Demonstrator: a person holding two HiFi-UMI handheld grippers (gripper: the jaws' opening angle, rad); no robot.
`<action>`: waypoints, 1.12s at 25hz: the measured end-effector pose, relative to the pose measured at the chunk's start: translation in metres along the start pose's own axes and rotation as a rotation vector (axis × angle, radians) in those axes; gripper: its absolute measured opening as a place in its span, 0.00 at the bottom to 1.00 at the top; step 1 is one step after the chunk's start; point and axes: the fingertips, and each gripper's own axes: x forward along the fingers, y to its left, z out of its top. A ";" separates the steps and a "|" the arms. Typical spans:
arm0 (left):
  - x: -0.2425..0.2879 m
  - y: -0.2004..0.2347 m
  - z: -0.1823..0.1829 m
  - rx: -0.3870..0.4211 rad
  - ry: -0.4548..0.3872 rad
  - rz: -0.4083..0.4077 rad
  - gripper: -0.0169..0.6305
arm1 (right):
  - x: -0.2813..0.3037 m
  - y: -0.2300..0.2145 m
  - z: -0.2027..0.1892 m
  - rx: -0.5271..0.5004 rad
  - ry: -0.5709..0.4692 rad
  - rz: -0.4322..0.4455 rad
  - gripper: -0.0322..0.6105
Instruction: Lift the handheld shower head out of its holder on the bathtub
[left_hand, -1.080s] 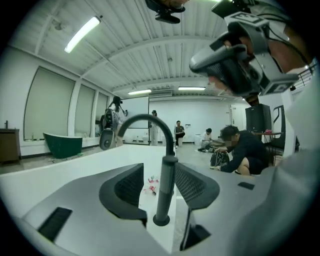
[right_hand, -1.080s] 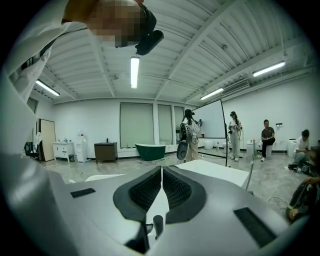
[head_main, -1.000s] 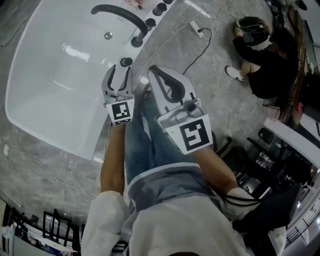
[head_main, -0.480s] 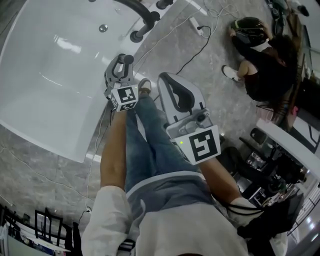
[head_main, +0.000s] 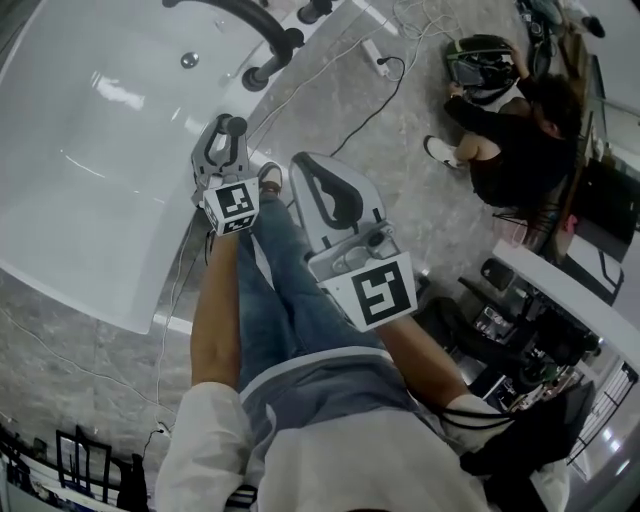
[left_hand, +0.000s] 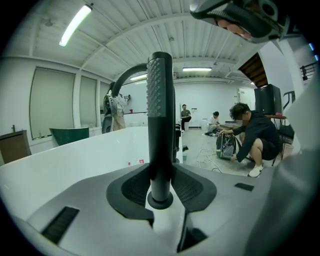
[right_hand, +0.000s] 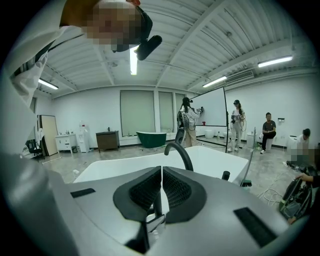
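Note:
The black shower head (left_hand: 160, 110) stands upright in its round holder (left_hand: 160, 200) on the rim of the white bathtub (head_main: 90, 200). My left gripper (head_main: 228, 130) reaches over the rim. Its jaws flank the handle on both sides and are closing, and I see no firm squeeze. From the head view only the shower head's black top (head_main: 235, 124) shows between the fingers. My right gripper (head_main: 305, 162) hovers to the right over the person's knees, shut and empty. In its own view the right gripper (right_hand: 161, 172) faces the tub.
A black arched faucet (head_main: 262, 40) and black knobs (head_main: 310, 13) sit on the rim beyond the shower head. A white power strip with cables (head_main: 375, 50) lies on the stone floor. A person crouches by a bag (head_main: 500, 130) at the right. Several others stand far off.
Both grippers have sunk toward the tub rim. The left one, short of the shower head before, now has the handle between its jaws, which have narrowed. The right stays shut.

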 end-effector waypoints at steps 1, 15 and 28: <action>-0.005 0.000 0.009 -0.009 -0.008 0.004 0.25 | -0.002 -0.001 0.001 0.005 0.009 0.000 0.08; -0.185 0.028 0.323 -0.143 -0.227 0.070 0.25 | -0.084 0.025 0.179 0.000 0.022 0.016 0.08; -0.465 -0.101 0.689 -0.116 -0.388 -0.004 0.25 | -0.352 -0.003 0.422 0.007 -0.076 0.063 0.08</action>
